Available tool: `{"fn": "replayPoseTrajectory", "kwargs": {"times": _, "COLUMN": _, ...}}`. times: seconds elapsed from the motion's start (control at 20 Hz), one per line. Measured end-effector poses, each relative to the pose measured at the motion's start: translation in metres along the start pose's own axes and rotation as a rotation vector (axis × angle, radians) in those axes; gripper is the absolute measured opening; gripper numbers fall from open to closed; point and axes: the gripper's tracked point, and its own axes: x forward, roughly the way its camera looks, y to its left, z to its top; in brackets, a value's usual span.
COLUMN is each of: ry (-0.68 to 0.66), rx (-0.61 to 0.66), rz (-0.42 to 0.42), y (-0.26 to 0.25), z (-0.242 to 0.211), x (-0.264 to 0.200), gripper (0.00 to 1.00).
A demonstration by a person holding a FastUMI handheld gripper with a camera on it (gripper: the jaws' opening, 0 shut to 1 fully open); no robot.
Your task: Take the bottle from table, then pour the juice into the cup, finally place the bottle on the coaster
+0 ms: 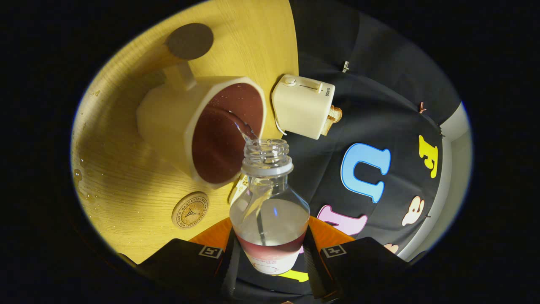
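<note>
Bottle [270, 202], clear and uncapped, clamped between both fingers of the gripper [270, 257], tipped toward the cup [202, 126] with its mouth at the cup's rim. Thin stream running from the neck into the dark inside of the cup. Round coaster [190, 210] on the wooden table [122, 177], just beside the cup. Toaster [303, 105] beyond, with bread [334, 116] poking out. Droplets [80, 181] on the tabletop.

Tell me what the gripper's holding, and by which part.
The gripper holds the bottle by its lower body, one finger on each side.
</note>
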Motion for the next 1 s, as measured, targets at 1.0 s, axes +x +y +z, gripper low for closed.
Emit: {"fn": "replayPoseTrajectory", "kwargs": {"times": 1.0, "ry": -0.012, "rx": -0.173, "rz": -0.037, "y": -0.038, "z": -0.014, "x": 0.01, "gripper": 0.7}}
